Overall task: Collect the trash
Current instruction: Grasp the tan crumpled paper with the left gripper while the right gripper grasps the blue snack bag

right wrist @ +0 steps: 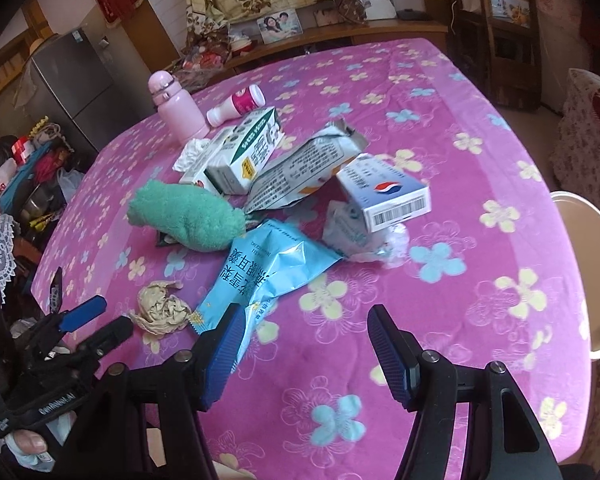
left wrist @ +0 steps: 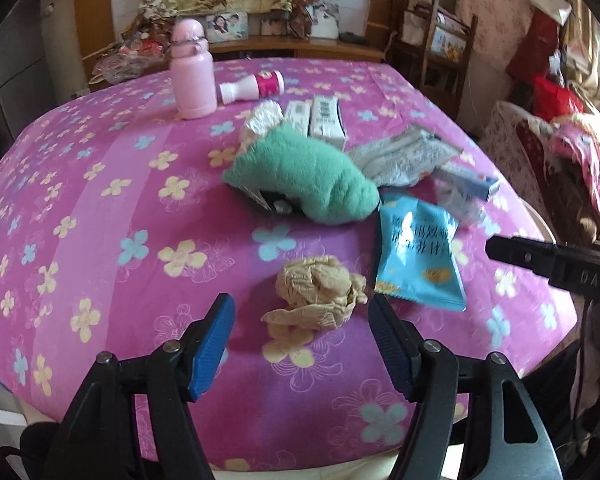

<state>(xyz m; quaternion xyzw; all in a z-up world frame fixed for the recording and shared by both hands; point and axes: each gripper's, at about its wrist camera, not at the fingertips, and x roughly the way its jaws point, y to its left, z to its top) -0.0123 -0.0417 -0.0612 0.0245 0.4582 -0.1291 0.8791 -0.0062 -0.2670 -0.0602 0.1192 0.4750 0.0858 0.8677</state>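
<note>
A crumpled beige paper wad (left wrist: 316, 294), creased and lumpy with a flattened tail, lies on the pink flowered tablecloth (left wrist: 100, 208), just beside a blue snack wrapper (left wrist: 418, 256). The left gripper (left wrist: 302, 344) hangs spread over it, empty; the right gripper (right wrist: 306, 354) is likewise released, empty

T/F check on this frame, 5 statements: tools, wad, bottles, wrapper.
1. The left tool is open with the crumpled tan paper wad just ahead of its fingers. True.
2. The right tool grips the blue snack wrapper. False: open, holding nothing.
3. The pink bottle stands upright. True.
4. The small white bottle stands upright. False: it lies on its side.
5. The green plush is on the floor. False: it lies on the floral cloth.
</note>
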